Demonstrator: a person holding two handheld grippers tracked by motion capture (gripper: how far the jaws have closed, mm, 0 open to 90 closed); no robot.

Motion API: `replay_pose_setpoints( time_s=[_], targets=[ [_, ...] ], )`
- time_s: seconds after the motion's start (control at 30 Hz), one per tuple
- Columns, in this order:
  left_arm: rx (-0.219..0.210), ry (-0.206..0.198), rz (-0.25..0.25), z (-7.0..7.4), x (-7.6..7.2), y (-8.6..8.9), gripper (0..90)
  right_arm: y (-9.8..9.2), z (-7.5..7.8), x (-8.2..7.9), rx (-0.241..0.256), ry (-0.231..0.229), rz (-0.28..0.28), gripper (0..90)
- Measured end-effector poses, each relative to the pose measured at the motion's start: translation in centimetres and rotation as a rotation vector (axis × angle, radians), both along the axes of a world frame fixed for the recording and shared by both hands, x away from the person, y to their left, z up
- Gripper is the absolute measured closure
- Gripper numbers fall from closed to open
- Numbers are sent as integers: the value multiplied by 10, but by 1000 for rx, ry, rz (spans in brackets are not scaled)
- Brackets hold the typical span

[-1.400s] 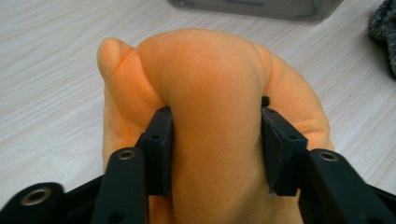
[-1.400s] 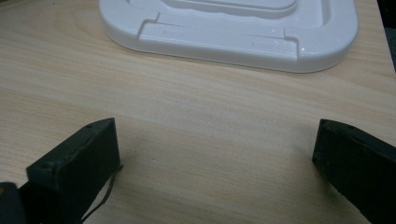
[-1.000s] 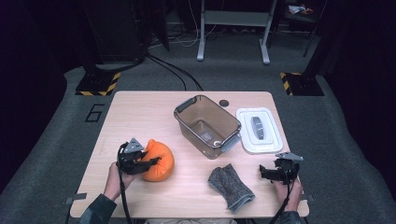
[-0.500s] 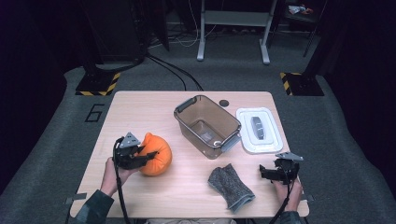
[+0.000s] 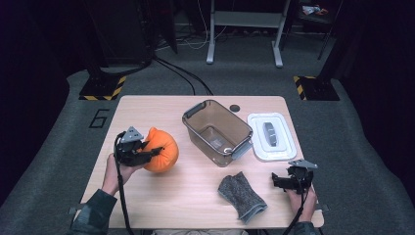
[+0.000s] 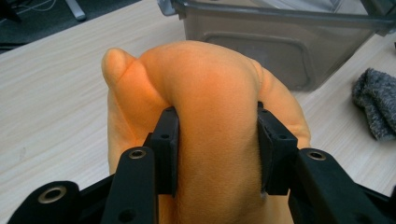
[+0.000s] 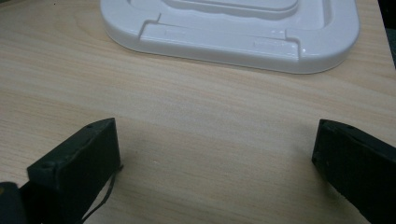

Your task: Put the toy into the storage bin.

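Light wooden tabletop [image 5: 195, 196] carries everything. Largest item on it: clear smoky plastic storage bin with grey latch handles [image 5: 217, 132], open, mid-table; its flat white plastic lid with a grey handle [image 5: 271, 137] lies just right of it. Orange soft fabric bundle [image 5: 161, 150] sits left of the bin, near but apart from it. Grey knitted cloth [image 5: 242, 196] lies front centre, well apart from the bundle.

Left gripper [image 5: 144, 152] is clenched on the orange bundle; right gripper [image 5: 278, 182] is released, jaws spread wide over bare wood, just short of the lid.

Handling, my read: the bundle is light, soft and squashy, not fragile. The fabric bulges out around the jaws, so a pinch on a loose fold may slip; a bite across the thick middle, as now, looks safest. Can't tell from these views whether it is lifted clear or resting on the tabletop.

View differences: left gripper view gives the jaw contact, both pads pressed into the orange fabric [image 6: 210, 121], with the bin wall [image 6: 280, 46] straight ahead. High view gives the layout instead. Right gripper view gives the lid edge [image 7: 233, 32] up close and the open gap between its jaws.
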State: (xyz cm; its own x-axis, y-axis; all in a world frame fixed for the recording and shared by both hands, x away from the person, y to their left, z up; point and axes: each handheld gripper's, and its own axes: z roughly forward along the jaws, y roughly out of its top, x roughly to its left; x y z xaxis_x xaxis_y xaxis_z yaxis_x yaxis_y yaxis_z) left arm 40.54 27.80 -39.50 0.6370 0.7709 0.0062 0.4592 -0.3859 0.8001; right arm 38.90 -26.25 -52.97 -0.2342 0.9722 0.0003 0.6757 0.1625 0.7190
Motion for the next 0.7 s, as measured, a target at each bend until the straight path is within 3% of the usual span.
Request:
replay_pose_setpoints(
  time_s=[0.7],
  targets=[
    [16, -59, -14, 44, 23, -13, 574, 0, 0, 0, 1, 0, 1, 0]
  ],
)
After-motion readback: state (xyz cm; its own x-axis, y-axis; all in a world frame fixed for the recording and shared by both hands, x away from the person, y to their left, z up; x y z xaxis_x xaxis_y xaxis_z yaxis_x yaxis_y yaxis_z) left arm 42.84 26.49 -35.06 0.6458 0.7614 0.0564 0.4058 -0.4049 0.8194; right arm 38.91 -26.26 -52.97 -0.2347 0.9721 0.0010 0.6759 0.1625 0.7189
